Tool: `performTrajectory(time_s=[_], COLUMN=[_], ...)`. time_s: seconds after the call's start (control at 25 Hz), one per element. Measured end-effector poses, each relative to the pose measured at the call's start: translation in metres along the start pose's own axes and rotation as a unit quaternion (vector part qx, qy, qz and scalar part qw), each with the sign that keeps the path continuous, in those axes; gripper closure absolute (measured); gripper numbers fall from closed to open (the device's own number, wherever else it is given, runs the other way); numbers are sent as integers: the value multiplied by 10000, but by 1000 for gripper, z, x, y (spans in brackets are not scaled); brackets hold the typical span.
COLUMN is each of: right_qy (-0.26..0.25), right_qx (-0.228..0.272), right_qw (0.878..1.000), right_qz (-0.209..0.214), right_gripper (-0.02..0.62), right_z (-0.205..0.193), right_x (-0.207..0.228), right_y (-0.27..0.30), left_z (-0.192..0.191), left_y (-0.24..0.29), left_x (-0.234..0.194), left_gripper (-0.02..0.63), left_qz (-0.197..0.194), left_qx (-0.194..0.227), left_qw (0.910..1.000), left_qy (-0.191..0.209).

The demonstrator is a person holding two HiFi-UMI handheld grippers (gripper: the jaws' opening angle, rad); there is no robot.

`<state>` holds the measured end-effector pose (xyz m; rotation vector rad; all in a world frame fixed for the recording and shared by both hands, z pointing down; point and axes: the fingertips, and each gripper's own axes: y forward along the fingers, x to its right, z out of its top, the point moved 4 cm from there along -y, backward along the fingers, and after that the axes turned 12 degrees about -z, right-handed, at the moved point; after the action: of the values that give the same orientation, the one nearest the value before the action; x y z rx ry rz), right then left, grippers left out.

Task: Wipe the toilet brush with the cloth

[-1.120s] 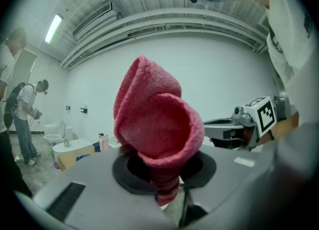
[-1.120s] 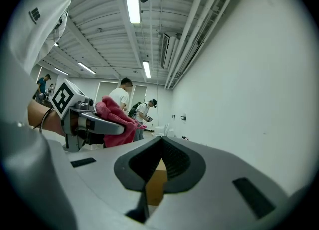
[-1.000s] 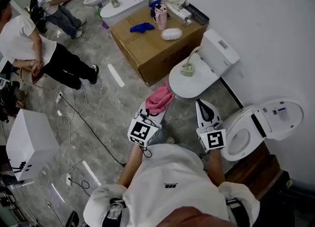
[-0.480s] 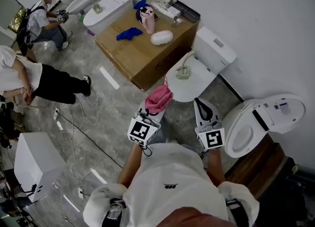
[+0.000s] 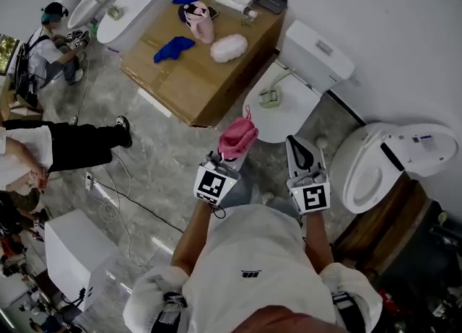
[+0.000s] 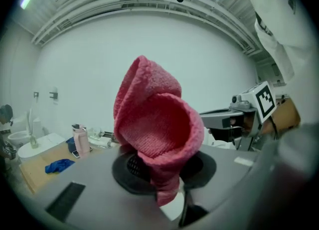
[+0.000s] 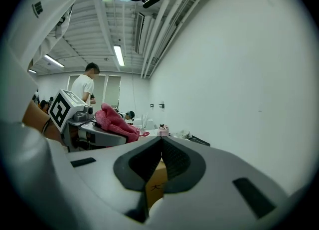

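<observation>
My left gripper [image 5: 228,155] is shut on a bunched pink cloth [image 5: 237,137], which stands up from its pads [image 6: 130,166] and fills the middle of the left gripper view as the cloth [image 6: 155,133]. A small toilet brush [image 5: 271,96] with a pale head and thin curved handle lies on the closed white toilet lid [image 5: 289,118], just beyond the cloth. My right gripper [image 5: 297,142] is shut with nothing in it, level with the left and near the lid's front edge. Its closed pads [image 7: 174,161] show nothing between them.
A cardboard box [image 5: 184,82] left of the toilet carries a blue rag [image 5: 173,48], a pink bottle [image 5: 200,21] and a white bundle [image 5: 229,48]. An open-lidded toilet [image 5: 375,165] stands at right. People [image 5: 68,144] and a floor cable [image 5: 126,198] are at left.
The view has swung so the box and people have slid toward the upper left. Both grippers have edged a little nearer the closed toilet lid, the cloth still held.
</observation>
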<state>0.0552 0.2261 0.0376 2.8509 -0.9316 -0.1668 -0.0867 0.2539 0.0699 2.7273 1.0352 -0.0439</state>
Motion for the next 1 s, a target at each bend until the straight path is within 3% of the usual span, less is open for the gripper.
performTrajectory(time_s=[0.6, 1.0], right_qy=[89, -171], right_qx=[-726, -1136], right_qw=[9922, 9883], right_qz=[-1011, -1005], right_gripper=[598, 589], right_z=[-107, -199], right_x=[31, 41], right_y=[100, 142], left_z=[-89, -163], left_y=[89, 141], left_x=[-98, -132], left_gripper=[508, 492], left_qz=[-930, -1098], left_qx=[-408, -826], left_qw=[9944, 9902], left_qy=[-307, -238])
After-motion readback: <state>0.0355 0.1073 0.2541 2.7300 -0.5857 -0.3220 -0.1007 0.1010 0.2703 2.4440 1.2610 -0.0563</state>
